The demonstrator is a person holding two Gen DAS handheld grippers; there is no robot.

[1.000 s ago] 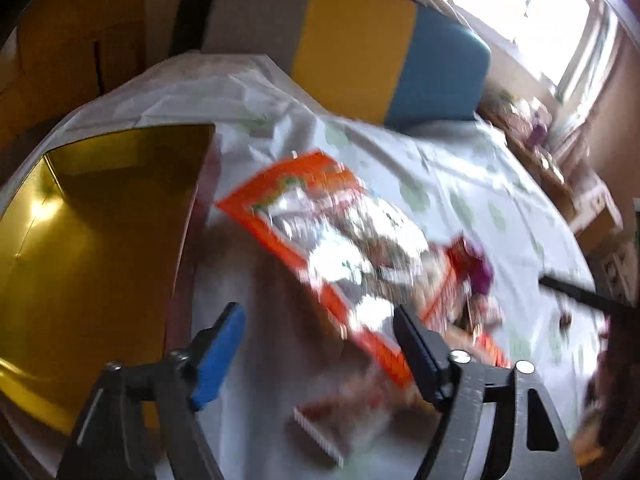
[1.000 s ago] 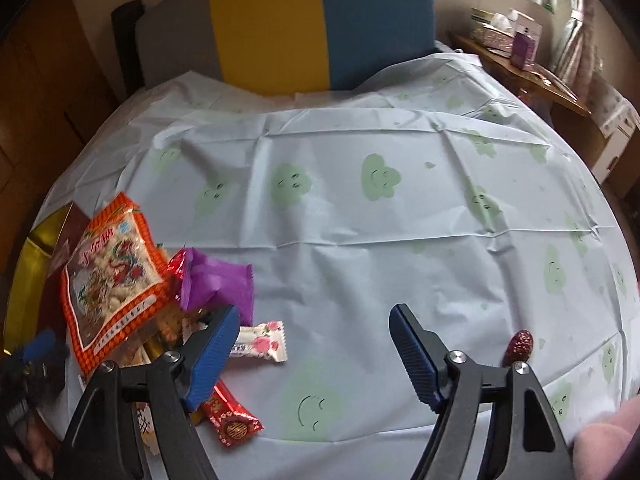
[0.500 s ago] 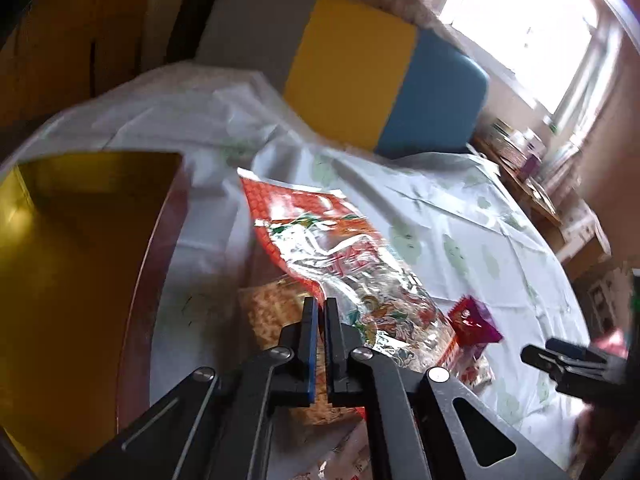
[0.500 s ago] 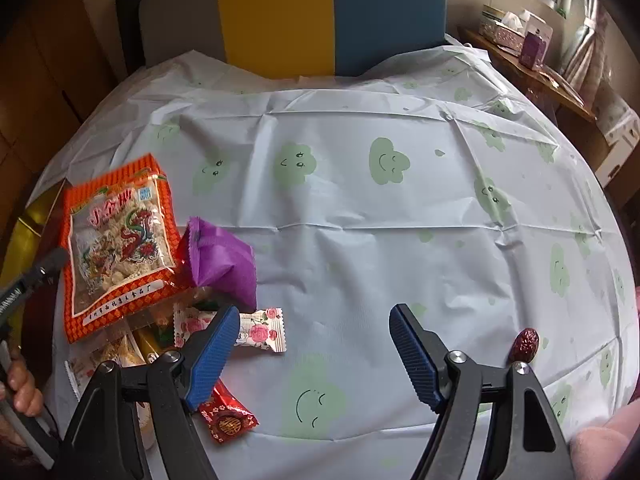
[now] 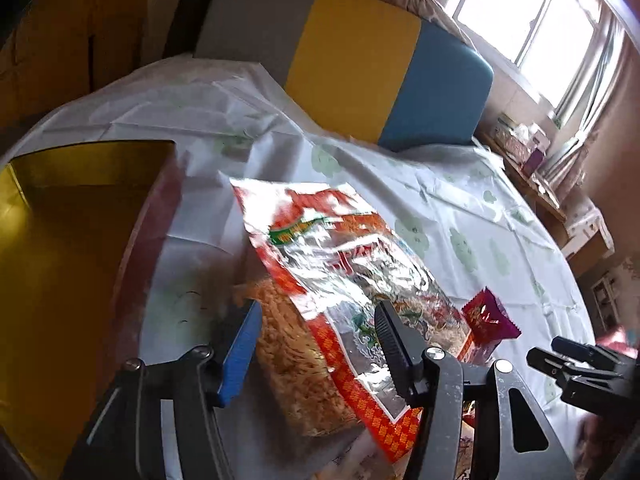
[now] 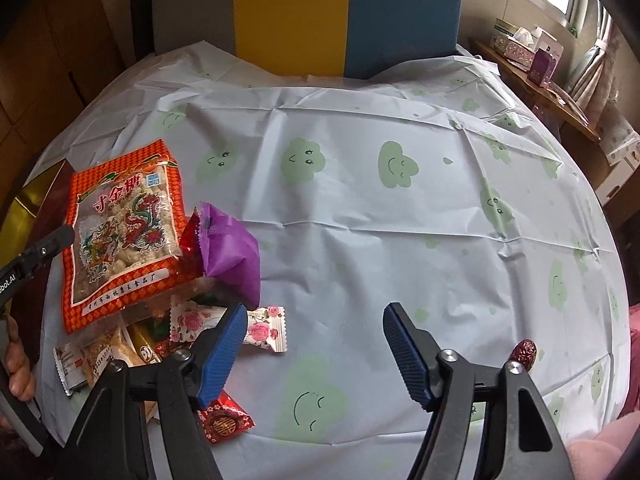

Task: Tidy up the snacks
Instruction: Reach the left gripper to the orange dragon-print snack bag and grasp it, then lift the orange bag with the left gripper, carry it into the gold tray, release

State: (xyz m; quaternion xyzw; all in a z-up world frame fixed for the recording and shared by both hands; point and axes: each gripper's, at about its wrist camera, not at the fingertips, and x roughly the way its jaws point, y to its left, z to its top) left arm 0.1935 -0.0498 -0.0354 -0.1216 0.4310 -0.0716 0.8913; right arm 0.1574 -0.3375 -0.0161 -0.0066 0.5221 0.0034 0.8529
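With both jaws spread, left hand-held gripper [image 5: 320, 344] straddling orange snack bag [image 5: 352, 276]; next, clamp, carry toward gold box [image 5: 72, 248] at nine o'clock. Right hand-held gripper [image 6: 316, 350] likewise agape, empty.

From the right wrist view, the counter [image 6: 400, 240] lay open from 11 to 3 o'clock. Snacks crowded 9 o'clock: an orange bag [image 6: 120, 232], a purple pouch [image 6: 232, 252] touching it, and a rose candy [image 6: 264, 328] near the blue finger. A date [image 6: 525, 353] sat at 3 o'clock. A gold box [image 5: 72, 248] walled the left edge.
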